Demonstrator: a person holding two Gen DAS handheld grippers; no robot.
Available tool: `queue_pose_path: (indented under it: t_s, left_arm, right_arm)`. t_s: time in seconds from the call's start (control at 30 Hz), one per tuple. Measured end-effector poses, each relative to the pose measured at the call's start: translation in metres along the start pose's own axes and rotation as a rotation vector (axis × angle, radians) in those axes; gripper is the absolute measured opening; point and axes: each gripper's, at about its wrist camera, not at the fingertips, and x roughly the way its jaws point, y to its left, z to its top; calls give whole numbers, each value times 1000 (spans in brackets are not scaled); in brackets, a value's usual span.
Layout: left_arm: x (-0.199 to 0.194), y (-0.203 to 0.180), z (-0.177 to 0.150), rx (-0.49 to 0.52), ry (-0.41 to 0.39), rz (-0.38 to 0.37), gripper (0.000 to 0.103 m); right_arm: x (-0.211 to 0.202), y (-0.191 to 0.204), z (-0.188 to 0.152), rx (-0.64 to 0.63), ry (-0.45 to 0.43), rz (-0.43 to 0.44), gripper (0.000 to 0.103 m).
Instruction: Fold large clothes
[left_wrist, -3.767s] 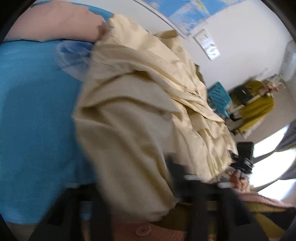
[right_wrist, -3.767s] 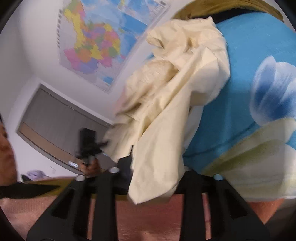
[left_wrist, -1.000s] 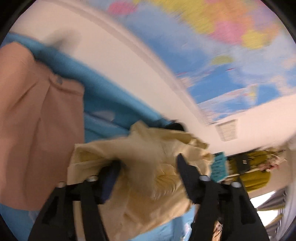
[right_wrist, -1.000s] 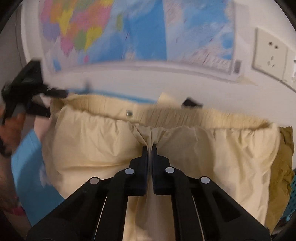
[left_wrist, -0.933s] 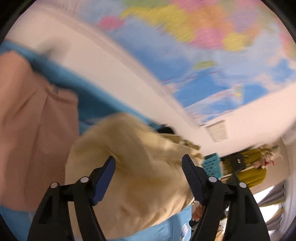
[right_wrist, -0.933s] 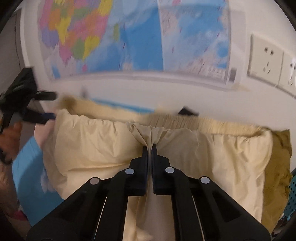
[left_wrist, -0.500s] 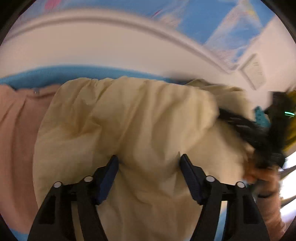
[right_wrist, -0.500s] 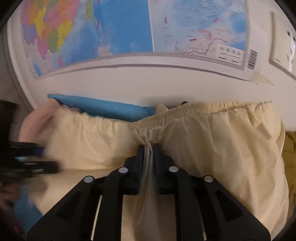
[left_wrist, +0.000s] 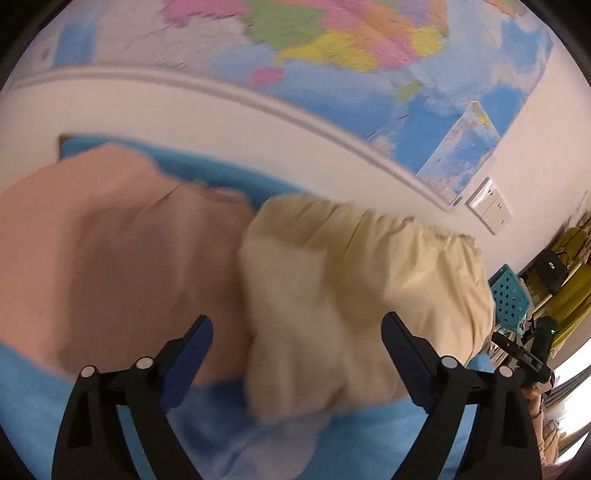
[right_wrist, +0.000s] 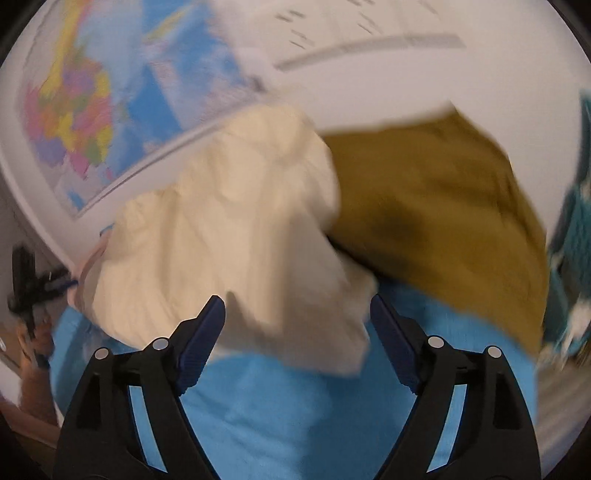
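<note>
We have just let the cream garment (left_wrist: 354, 295) go: it lies bundled on the blue sheet (right_wrist: 295, 413) against the wall under the map (left_wrist: 351, 44), set down between a pink garment (left_wrist: 110, 273) on its left and an olive one (right_wrist: 443, 206) on its right, touching both. We judge the fold of this piece done and the placing step at its end; how neat the bundle is we cannot tell, since both views are blurred.

Our left gripper (left_wrist: 297, 341) has just been opening and its jaws stand spread wide, with the near edge of the cream cloth between them but no pad pressing on it. Our right gripper (right_wrist: 297, 317) has likewise just been opening from a tight pinch; its jaws are wide apart, and the lower edge of the cloth sits between the tips, free of them.

Both tools point down at a slant toward the bed, side by side, each visible at the edge of the other's view.

Next, we think, both hands should draw back clear without snagging the loose edge, then go for another garment, probably one of the neighbours if it is unfolded.
</note>
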Motion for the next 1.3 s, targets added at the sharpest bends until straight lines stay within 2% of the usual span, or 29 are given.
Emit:
queue_pose_path:
  t_s: [0.1, 0.17, 0.23, 0.27, 0.3, 0.37, 0.4, 0.43, 0.47, 0.57, 0.63, 0.67, 0.7, 0.77, 0.83, 0.87, 0.9, 0.97, 1.0, 1.07, 1.1, 1.13, 1.17, 1.23, 1.27, 1.3]
  left_arm:
    - [10, 3, -14, 3, 59, -13, 89]
    - [23, -4, -27, 48, 89, 23, 89]
    - [37, -10, -37, 84, 129, 5, 89]
    - [40, -8, -44, 101, 142, -15, 83]
    - [44, -13, -49, 117, 146, -22, 78]
    - [52, -22, -56, 162, 145, 20, 66]
    - [53, -21, -58, 155, 153, 13, 48]
    - [51, -18, -56, 118, 160, -35, 34]
    - [43, -15, -53, 84, 151, -80, 26]
    - [15, -13, -45, 51, 124, -131, 14]
    - [-15, -17, -43, 66, 92, -147, 11]
    - [-38, -21, -45, 107, 58, -140, 3]
    - [-54, -22, -47, 138, 30, -135, 1]
    - [-82, -24, -54, 179, -12, -127, 2]
    - [-92, -17, -65, 199, -13, -69, 7]
    - [-88, -14, -69, 188, 5, -40, 19]
    - [-79, -10, -76, 175, 39, -14, 24]
    - [-61, -14, -87, 172, 91, -39, 48]
    - [-53, -20, -94, 186, 107, -55, 54]
    - [-39, -37, -105, 242, 117, -68, 83]
    - [-35, -38, -107, 247, 121, -71, 88]
    - [-27, -42, -110, 253, 133, -80, 89]
    - [-22, -44, -111, 256, 146, -90, 89]
    - [-3, -46, -114, 269, 167, -63, 88]
    - [4, -46, -114, 274, 164, -36, 81]
    - [13, -44, -113, 258, 170, -45, 77]
  right_arm:
    - [16, -6, -7, 15, 23, 53, 86]
    - [31, -1, -3, 10, 27, 95, 91]
    - [43, 5, -1, 20, 19, 114, 92]
    - [49, 6, 0, 25, 18, 130, 90]
    - [49, 7, 0, 26, 13, 137, 84]
    - [48, 9, 0, 26, 16, 161, 49]
    - [46, 10, 0, 23, 19, 169, 36]
    - [42, 12, -1, 20, 24, 185, 19]
    - [36, 13, 0, 35, 28, 214, 17]
    - [-10, 32, 6, 29, -19, 300, 14]
    - [-44, 46, 7, -4, -43, 316, 14]
    - [-70, 58, 5, -51, -59, 305, 14]
    - [-85, 66, 4, -84, -76, 300, 14]
    - [-117, 75, -4, -145, -87, 266, 14]
    - [-116, 64, -15, -126, -33, 212, 15]
    - [-104, 52, -23, -81, 22, 164, 15]
    - [-92, 41, -29, -45, 66, 128, 16]
    - [-63, 17, -49, 22, 142, 49, 22]
    - [-55, 10, -55, 45, 150, 33, 26]
    - [-51, 0, -62, 105, 113, 62, 39]
    - [-55, -1, -64, 99, 79, 57, 44]
    - [-58, 1, -65, 84, 62, 42, 56]
    - [-64, 5, -68, 56, 38, 38, 73]
    - [-70, 10, -75, 19, 12, 15, 90]
    - [-69, 12, -78, -6, 12, -7, 91]
    - [-64, 9, -79, -13, 19, -10, 89]
